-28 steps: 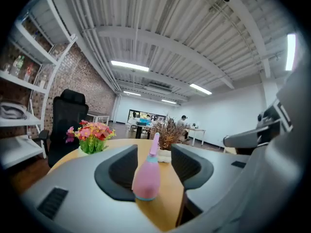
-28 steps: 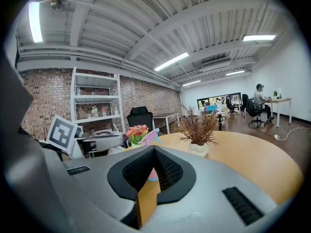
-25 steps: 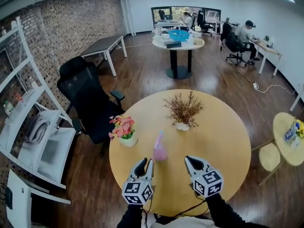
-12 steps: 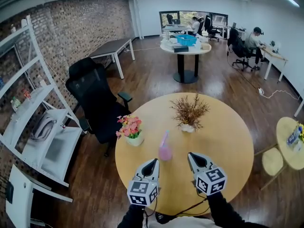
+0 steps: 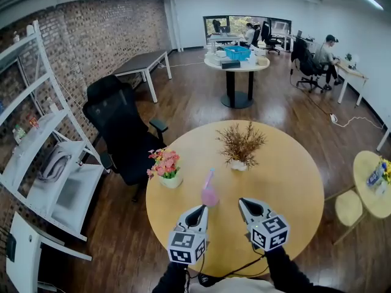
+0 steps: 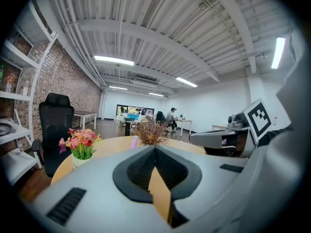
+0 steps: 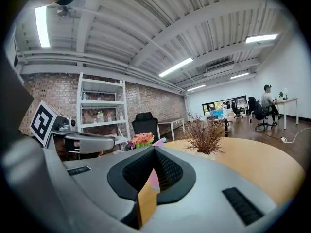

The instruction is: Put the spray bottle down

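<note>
I am looking at the round table (image 5: 287,182), where the pink spray bottle (image 5: 209,192) is standing upright, already set down and untouched. It is sitting just ahead of the left gripper (image 5: 198,210), the nearer one, and ahead-left of the right gripper (image 5: 244,204). Both are showing jaws together, empty. The right gripper view is showing the bottle's pink body behind the jaws, the left gripper view only its tip.

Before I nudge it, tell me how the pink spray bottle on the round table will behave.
The pink spray bottle stands upright, tall and narrow, so a push near the top would probably tip it. It looks like thin plastic, so it is likely light. The round table looks smooth, so a low push may just slide it.
</note>
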Demonstrator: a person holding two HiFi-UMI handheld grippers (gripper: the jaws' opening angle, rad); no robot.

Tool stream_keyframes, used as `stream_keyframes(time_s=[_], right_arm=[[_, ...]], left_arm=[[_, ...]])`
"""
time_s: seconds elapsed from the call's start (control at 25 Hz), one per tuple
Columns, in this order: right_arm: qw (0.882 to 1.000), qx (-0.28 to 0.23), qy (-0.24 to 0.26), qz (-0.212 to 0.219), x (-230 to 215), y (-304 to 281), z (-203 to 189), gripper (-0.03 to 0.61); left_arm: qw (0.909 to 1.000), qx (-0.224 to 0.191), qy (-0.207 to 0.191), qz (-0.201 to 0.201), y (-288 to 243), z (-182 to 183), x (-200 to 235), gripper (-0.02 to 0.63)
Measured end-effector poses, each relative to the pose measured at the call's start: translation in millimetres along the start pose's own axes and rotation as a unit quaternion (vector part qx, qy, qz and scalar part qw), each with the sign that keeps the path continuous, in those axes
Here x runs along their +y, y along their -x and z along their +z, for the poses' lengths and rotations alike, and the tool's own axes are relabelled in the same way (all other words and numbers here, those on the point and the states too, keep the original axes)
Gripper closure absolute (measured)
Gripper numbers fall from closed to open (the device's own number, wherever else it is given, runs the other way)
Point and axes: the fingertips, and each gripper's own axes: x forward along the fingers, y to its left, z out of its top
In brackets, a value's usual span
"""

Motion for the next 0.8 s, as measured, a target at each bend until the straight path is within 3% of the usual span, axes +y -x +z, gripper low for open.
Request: stream_keyframes(time_s=[0.8], right_arm=[[1.0,0.005,0.013,0.019,11.0,1.0,-0.7,0.597]], left_arm=[[1.0,0.006,0.003,-0.004,2.3,-3.9,-6.1,0.621]])
